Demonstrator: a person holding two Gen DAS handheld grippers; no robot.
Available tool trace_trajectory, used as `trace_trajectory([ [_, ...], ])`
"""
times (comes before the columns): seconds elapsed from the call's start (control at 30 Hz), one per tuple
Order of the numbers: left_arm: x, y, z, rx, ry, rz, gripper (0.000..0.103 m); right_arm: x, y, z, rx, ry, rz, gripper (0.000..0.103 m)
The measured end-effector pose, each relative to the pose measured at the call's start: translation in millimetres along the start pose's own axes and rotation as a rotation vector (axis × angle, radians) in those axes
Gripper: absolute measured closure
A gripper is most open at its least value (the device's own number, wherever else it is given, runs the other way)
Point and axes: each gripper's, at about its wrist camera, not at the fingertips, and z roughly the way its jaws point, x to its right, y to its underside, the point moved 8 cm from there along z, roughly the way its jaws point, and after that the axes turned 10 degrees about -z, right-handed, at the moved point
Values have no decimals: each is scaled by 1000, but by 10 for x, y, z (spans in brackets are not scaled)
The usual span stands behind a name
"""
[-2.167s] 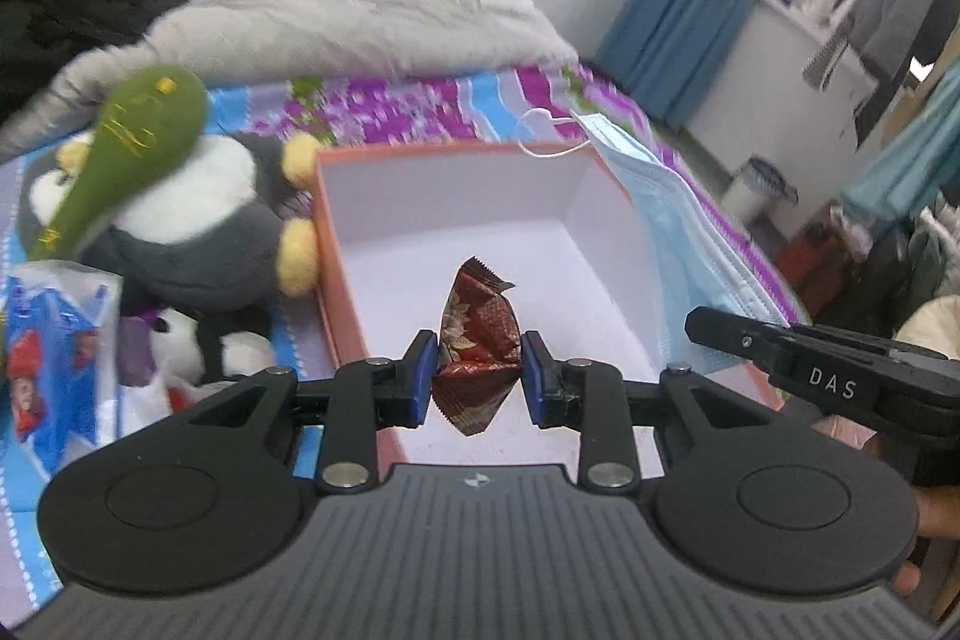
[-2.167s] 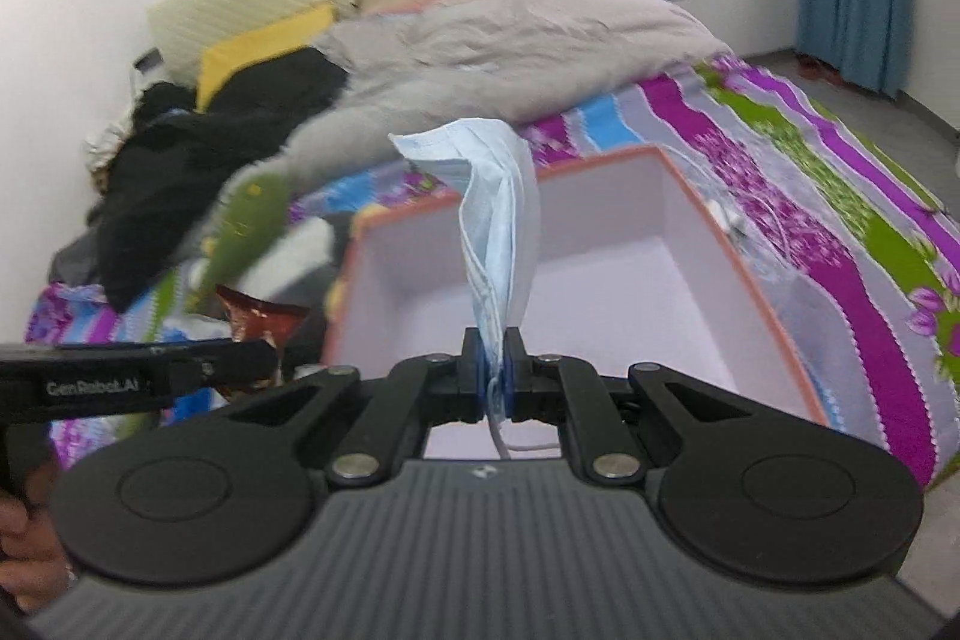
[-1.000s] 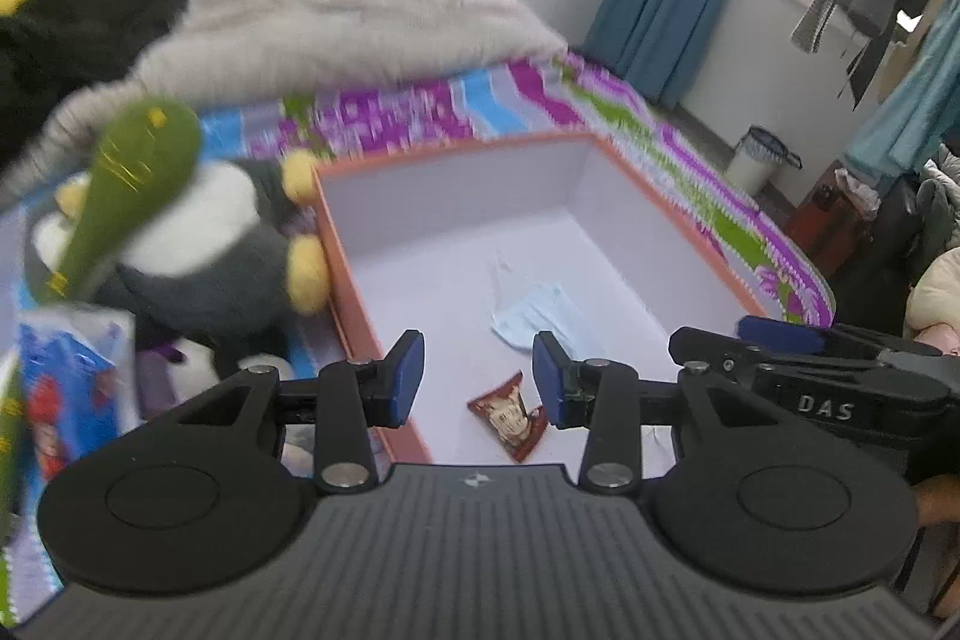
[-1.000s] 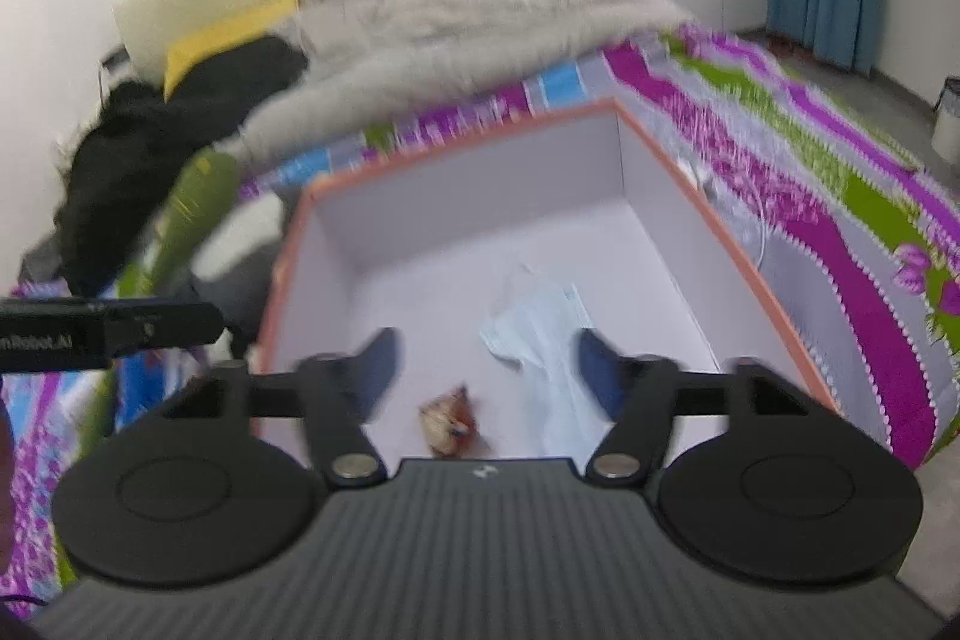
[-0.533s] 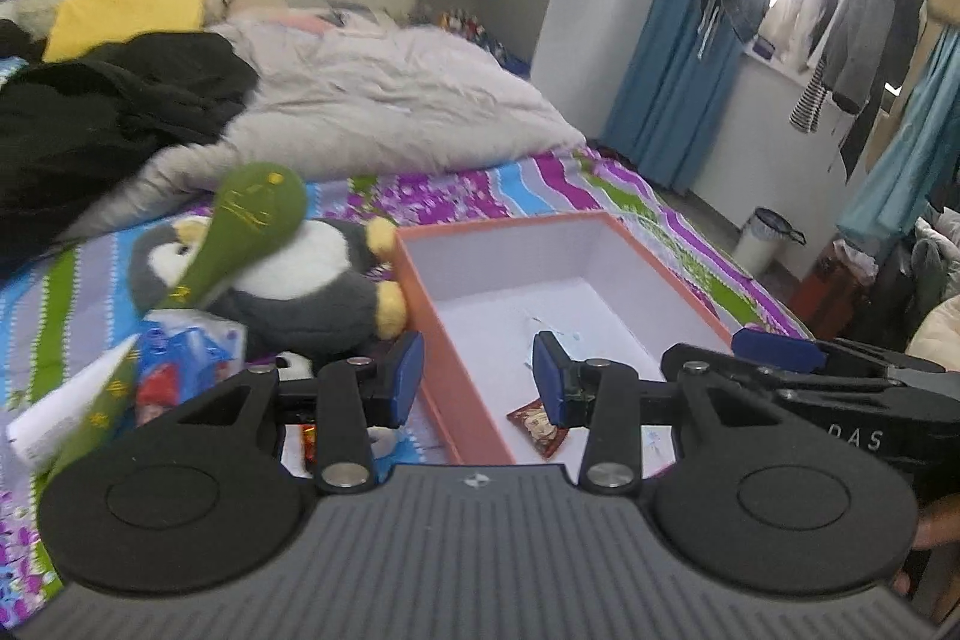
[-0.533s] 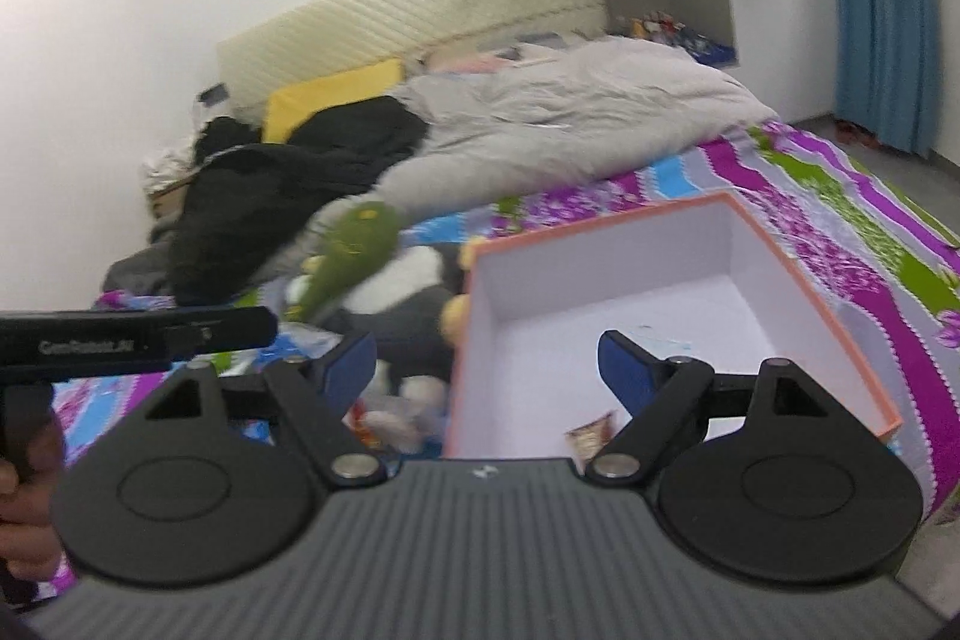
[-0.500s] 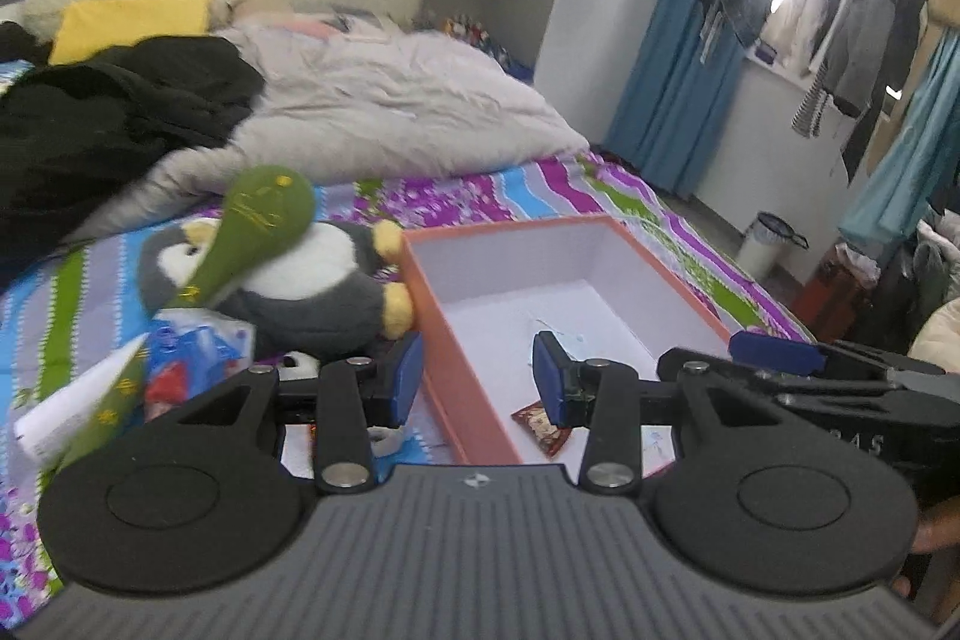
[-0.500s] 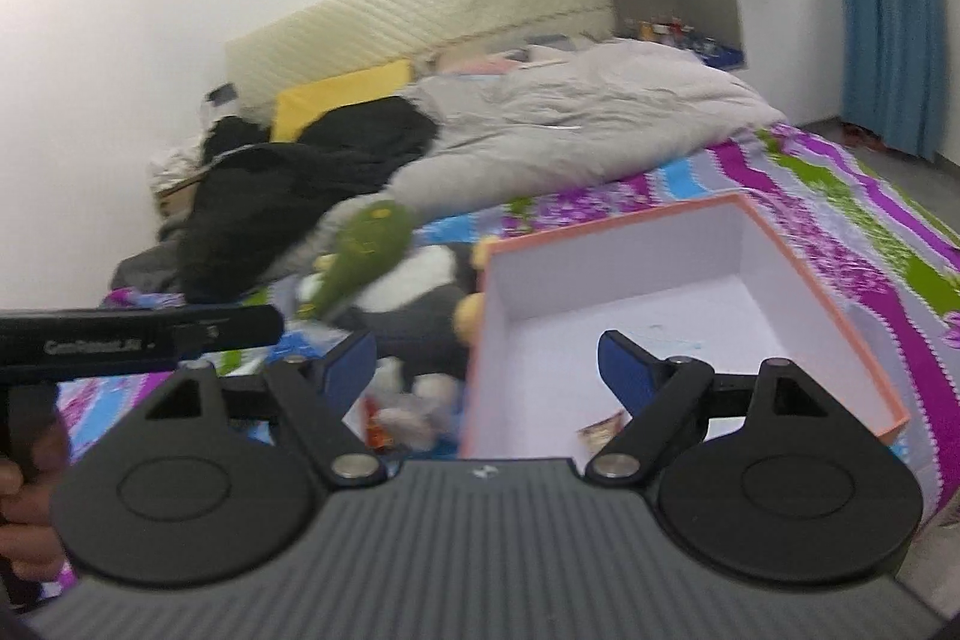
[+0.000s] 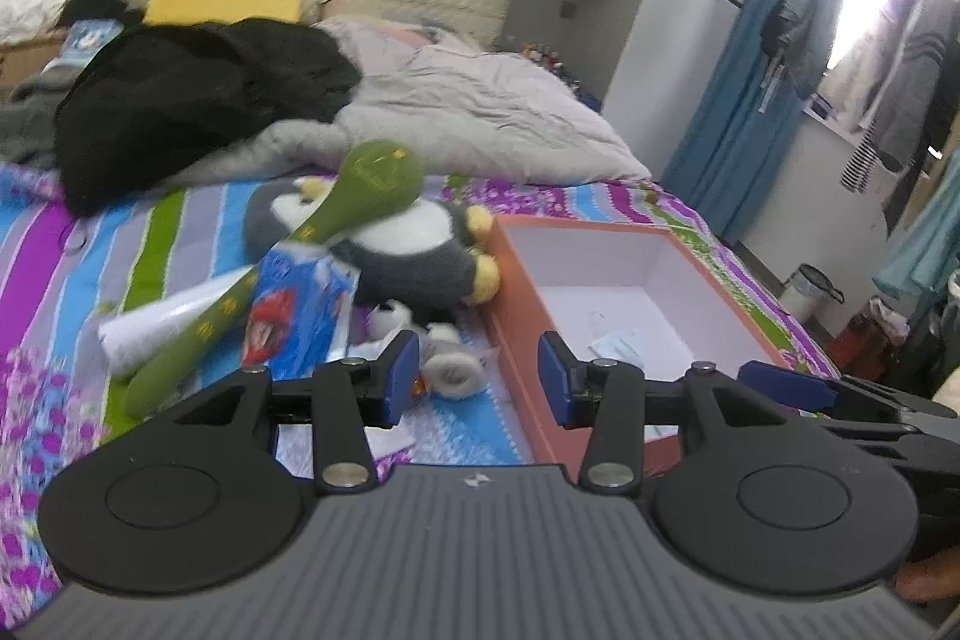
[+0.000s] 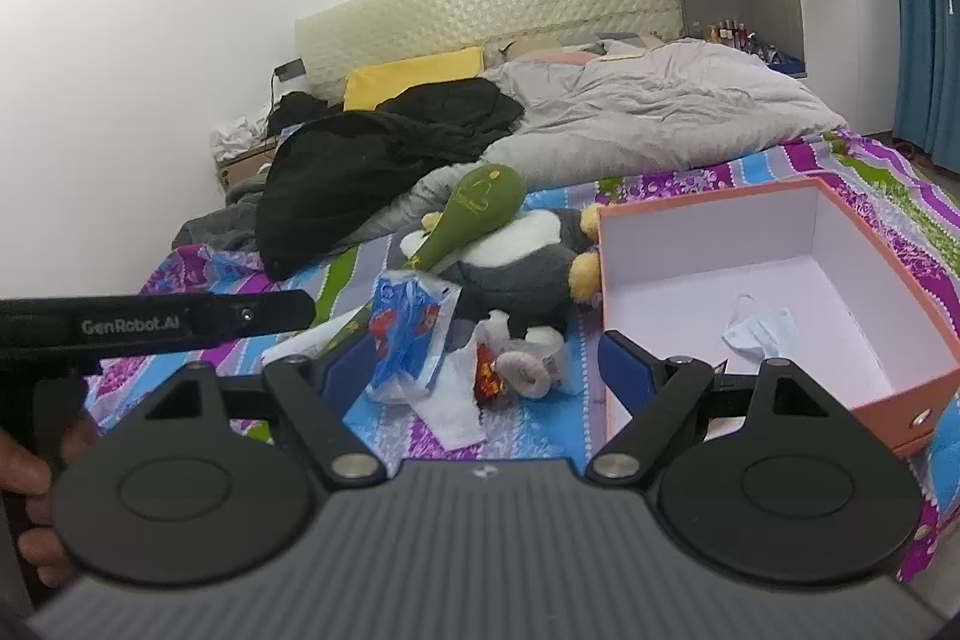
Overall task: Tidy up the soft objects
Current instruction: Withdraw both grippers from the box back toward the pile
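Note:
An orange box (image 9: 513, 292) with a white inside sits on the striped bedsheet; it also shows in the right wrist view (image 10: 708, 211). A blue face mask (image 10: 761, 331) lies inside it. Left of the box lie a grey and white penguin plush (image 10: 522, 256), a green plush club (image 10: 474, 208), a blue snack bag (image 10: 405, 340) and small wrapped items (image 10: 510, 370). My left gripper (image 9: 474, 376) is open and empty above the box's near left corner. My right gripper (image 10: 474, 370) is wide open and empty above the small items.
A grey duvet (image 10: 648, 106), black clothes (image 10: 372, 148) and a yellow pillow (image 10: 414, 79) cover the far bed by the headboard. Blue curtains (image 9: 738, 112), hanging clothes and a bin (image 9: 810, 283) stand right of the bed.
Both grippers let go: the wrapper and the mask now lie in the box. Both have since pulled back and swung left, so the plush pile is nearer the centre.

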Motion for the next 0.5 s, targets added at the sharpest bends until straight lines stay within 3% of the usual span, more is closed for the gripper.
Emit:
trace_trajectory([
  [0.5, -500, 648, -9, -82, -71, -74, 48, -279, 632, 21, -98, -1, 5, 20],
])
